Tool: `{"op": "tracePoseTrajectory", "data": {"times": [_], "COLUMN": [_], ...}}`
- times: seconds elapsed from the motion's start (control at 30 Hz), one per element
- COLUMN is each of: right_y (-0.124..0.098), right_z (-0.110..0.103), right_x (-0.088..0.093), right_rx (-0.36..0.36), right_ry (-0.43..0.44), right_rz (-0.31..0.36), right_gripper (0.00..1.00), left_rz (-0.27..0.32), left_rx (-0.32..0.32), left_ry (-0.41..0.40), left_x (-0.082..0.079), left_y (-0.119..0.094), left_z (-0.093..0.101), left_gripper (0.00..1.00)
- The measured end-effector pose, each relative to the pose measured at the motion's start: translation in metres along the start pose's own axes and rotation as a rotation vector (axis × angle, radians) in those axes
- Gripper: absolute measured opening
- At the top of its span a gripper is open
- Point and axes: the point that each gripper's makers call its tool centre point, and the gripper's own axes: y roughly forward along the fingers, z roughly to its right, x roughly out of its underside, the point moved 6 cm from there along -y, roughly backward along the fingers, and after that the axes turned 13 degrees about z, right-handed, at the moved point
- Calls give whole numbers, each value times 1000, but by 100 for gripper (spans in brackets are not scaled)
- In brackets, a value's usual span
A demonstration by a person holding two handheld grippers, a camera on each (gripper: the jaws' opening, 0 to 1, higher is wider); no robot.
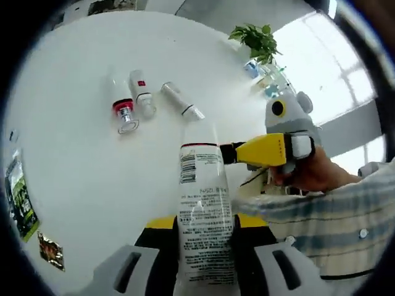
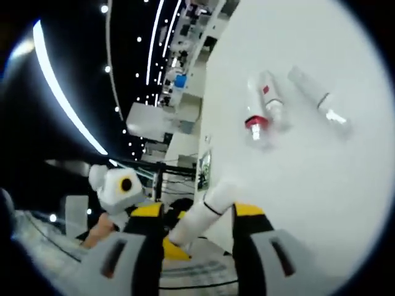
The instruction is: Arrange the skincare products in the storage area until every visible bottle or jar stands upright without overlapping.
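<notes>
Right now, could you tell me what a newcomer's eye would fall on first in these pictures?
The white bottle clamped between the left gripper's yellow jaws, its printed label facing the camera. The right gripper comes in from the side and meets it near its cap. Beyond, on the white table, three more bottles lie on their sides.

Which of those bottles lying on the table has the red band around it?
The leftmost bottle of the three lying on the white table, with a red collar above its clear cap. The tube beside it has just a small red mark; the slim bottle has none.
</notes>
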Motion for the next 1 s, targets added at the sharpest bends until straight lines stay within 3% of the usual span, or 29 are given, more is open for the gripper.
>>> {"op": "tracePoseTrajectory", "data": {"times": [0.13, 0.33, 0.4, 0.47, 0.53, 0.57, 0.6, 0.63, 0.7, 0.73, 0.77, 0.87, 0.93, 1.0], "right_y": [-7, -22, -28, -33, -36, -35, -34, -33, -27, -26, -21, -12, -8, -5], "right_z": [10, 14, 16, 19, 19, 19, 19, 19, 14, 12, 4, -9, -12, -12], "right_x": [4, -9, -18, -25, -26, -28, -27, -27, -25, -24, -22, -15, -16, -16], "right_rx": [15, -2, -10, -8, -9, -14, -14, -13, -55, -67, -117, -201, -209, -215], "right_ry": [-104, -210, -315, -518, -630, -827, -956, -997, -1231, -1263, -1359, -1423, -1496, -1567], "right_rz": [-73, -43, -28, -25, -54, -82, -120, -135, -168, -172, -163, -143, -134, -155], "right_gripper": [42, 42, 41, 42, 47, 53, 57, 60, 66, 67, 67, 67, 62, 61], "left_rz": [50, 117, 126, 155, 180, 184, 184, 182, 178, 178, 175, 204, 231, 235], "left_rx": [38, 139, 164, 210, 242, 250, 256, 261, 284, 289, 309, 388, 456, 480], "left_ry": [-155, -363, -428, -471, -517, -538, -542, -547, -585, -595, -634, -776, -835, -869], "left_x": [3, 7, 8, 5, 1, 0, 0, 0, -1, -1, -2, -5, -5, -2], "left_y": [11, 21, 22, 20, 17, 17, 16, 16, 16, 16, 15, 14, 14, 15], "left_z": [1, 6, 8, 13, 16, 17, 17, 17, 19, 19, 21, 29, 34, 36], "left_gripper": [33, 33, 33, 33, 33, 33, 33, 33, 33, 33, 33, 34, 34, 34]}}
